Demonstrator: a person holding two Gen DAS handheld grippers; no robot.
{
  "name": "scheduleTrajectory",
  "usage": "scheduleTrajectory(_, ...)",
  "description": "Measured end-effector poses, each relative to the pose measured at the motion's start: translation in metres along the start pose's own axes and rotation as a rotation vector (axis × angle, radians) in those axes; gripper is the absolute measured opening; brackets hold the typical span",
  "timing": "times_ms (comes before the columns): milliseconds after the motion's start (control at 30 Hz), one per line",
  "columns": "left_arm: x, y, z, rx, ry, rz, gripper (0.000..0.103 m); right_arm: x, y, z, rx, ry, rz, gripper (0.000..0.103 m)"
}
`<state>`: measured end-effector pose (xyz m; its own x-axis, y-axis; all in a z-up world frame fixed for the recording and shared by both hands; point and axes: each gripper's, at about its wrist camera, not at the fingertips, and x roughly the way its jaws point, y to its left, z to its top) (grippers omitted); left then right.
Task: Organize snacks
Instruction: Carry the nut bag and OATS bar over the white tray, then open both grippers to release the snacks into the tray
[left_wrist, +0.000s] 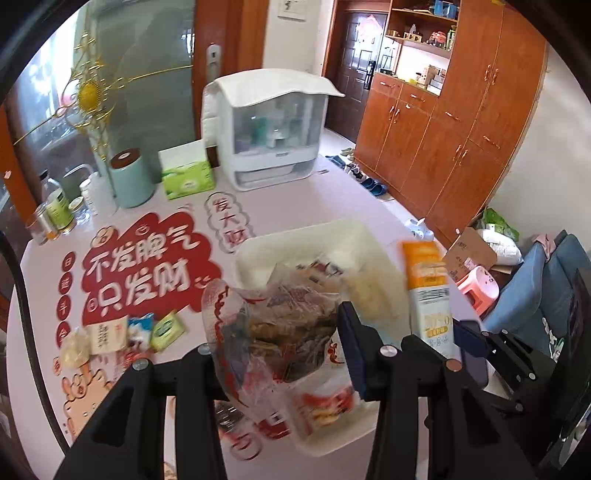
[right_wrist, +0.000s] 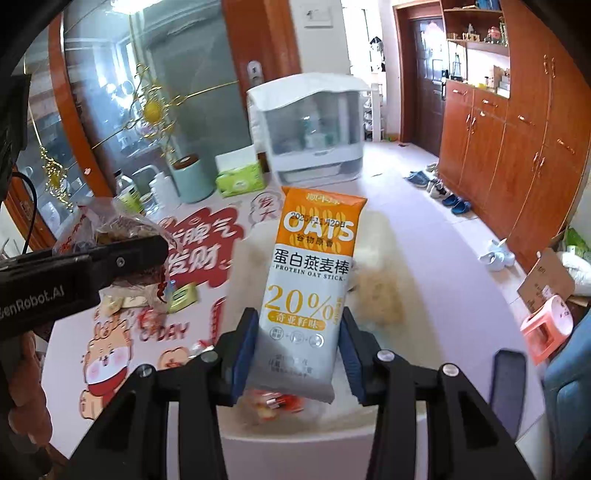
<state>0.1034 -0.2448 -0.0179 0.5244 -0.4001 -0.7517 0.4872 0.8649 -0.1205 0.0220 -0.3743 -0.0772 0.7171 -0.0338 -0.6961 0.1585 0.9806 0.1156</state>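
Note:
My left gripper (left_wrist: 280, 347) is shut on a clear plastic snack bag (left_wrist: 273, 325) with red print, held above a white bin (left_wrist: 258, 254); the bag also shows in the right wrist view (right_wrist: 110, 225). My right gripper (right_wrist: 299, 350) is shut on an orange and white oat stick packet (right_wrist: 314, 266), upright above the same white bin (right_wrist: 295, 435). The packet also shows at the right of the left wrist view (left_wrist: 430, 295). Several small snack packets (left_wrist: 122, 332) lie on the table left of the bin. More snacks lie blurred inside the bin.
At the table's back stand a white storage box (left_wrist: 273, 125), a green tissue box (left_wrist: 188, 173), a teal canister (left_wrist: 131, 177) and jars (left_wrist: 55, 214). A wooden cabinet (left_wrist: 461, 122) lines the right wall. A pink stool (left_wrist: 478, 288) and cardboard box (left_wrist: 469, 251) sit on the floor.

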Motion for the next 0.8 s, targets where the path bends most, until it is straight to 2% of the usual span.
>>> scheduleTrajectory(233, 0.025, -0.035, 0.02, 0.01, 0.012, 0.005, 0.044, 0.003, -0.04, 0.021, -0.022, -0.023, -0.002, 0.042)
scheduleTrajectory(433, 0.053, -0.046, 0.028, 0.005, 0.043, 0.042, 0.044, 0.022, -0.045, 0.032, -0.046, 0.004, 0.006, 0.042)
scheduleTrajectory(467, 0.055, -0.047, 0.029, 0.007, 0.042, 0.051, 0.048, 0.024, -0.045, 0.031, -0.052, 0.006, 0.007, 0.042)
scheduleTrajectory(500, 0.058, -0.047, 0.029, 0.006, 0.044, 0.063, 0.065, 0.026, -0.045, 0.031, -0.063, 0.011, 0.005, 0.042)
scheduleTrajectory(533, 0.059, -0.045, 0.03, 0.002, 0.043, 0.072, 0.076, 0.029, -0.045, 0.03, -0.073, 0.017, -0.002, 0.043)
scheduleTrajectory(567, 0.059, -0.043, 0.029, -0.005, 0.036, 0.084, 0.091, 0.034, -0.044, 0.029, -0.091, 0.034, -0.01, 0.046)
scheduleTrajectory(667, 0.061, -0.034, 0.026, -0.027, 0.03, 0.107, 0.094, 0.044, -0.045, 0.021, -0.111, 0.08, -0.014, 0.055)
scheduleTrajectory(800, 0.064, -0.019, 0.017, -0.071, 0.062, 0.12, 0.094, 0.048, -0.049, 0.011, -0.107, 0.107, 0.0, 0.058)
